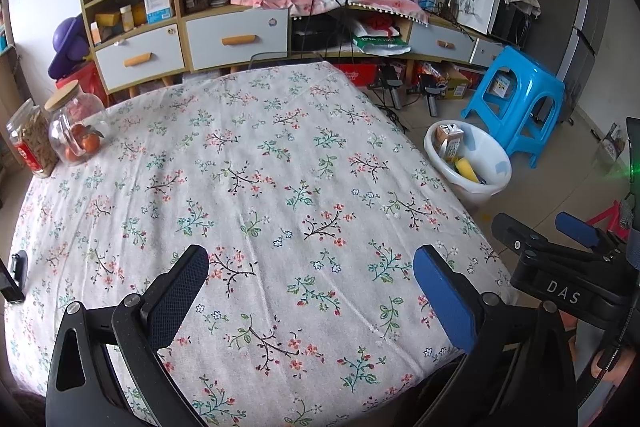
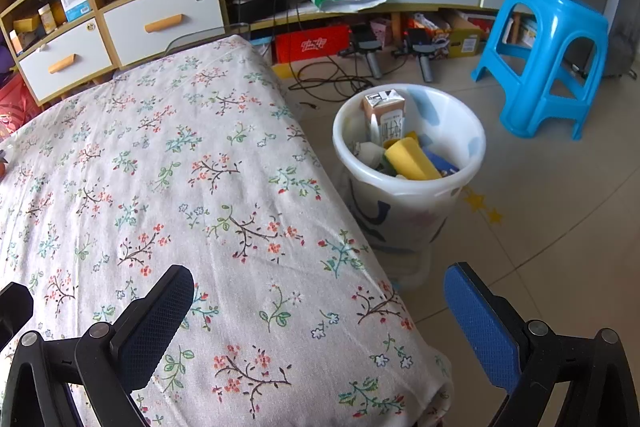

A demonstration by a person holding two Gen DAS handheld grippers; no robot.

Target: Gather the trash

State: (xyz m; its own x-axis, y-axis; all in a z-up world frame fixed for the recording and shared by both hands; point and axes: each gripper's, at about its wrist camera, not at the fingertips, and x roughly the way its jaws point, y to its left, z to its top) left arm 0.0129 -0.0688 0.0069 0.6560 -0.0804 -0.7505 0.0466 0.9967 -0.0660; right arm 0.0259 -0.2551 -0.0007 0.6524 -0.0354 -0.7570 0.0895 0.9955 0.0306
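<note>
Left gripper (image 1: 310, 267) hangs over the near part of the floral tablecloth (image 1: 240, 187), jaws wide, nothing between them. Right gripper (image 2: 320, 295) sits at the cloth's right edge, jaws wide and empty. White trash bin (image 2: 472, 147) stands on the floor just beside that edge, holding a brown carton (image 2: 386, 117) upright, a yellow sponge (image 2: 410, 159), and blue scraps.

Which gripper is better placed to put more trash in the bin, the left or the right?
Right, probably. The right gripper hangs open over the table's edge nearest the bin, which stands on the floor just beyond it. The left gripper is open over the middle of the table, farther from the bin. Neither holds anything.
</note>
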